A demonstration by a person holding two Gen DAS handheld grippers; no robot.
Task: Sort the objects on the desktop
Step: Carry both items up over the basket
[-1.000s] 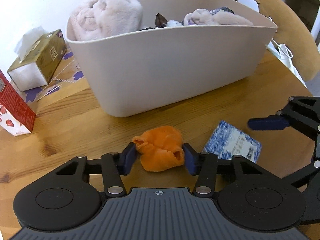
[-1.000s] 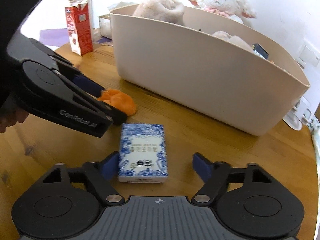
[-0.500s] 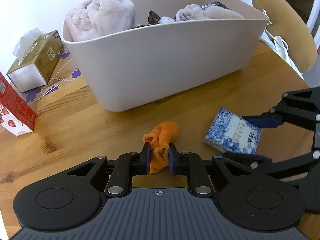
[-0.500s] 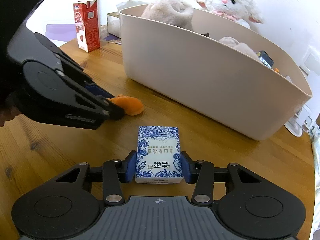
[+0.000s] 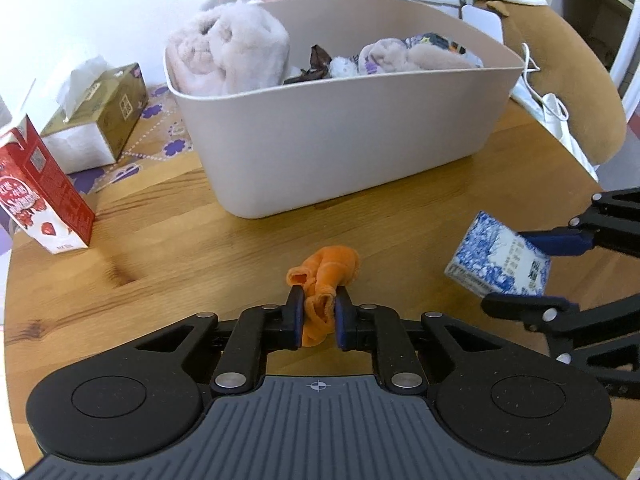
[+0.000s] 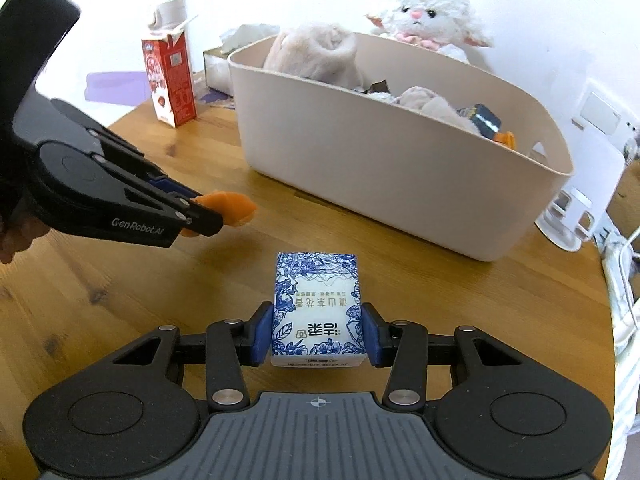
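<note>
Your left gripper (image 5: pixel 318 314) is pressed together on one orange cloth (image 5: pixel 326 276), just in front of the beige bin (image 5: pixel 340 140). Your right gripper (image 6: pixel 316 330) pinches one blue-and-white box (image 6: pixel 316 304) by its two sides, also in front of the bin and lifted off the wooden table (image 5: pixel 180 248). Left of the bin stand one red carton (image 5: pixel 36 196) and one tissue box (image 5: pixel 100 116). Behind the bin sits one white plush lamb (image 6: pixel 428 16).
</note>
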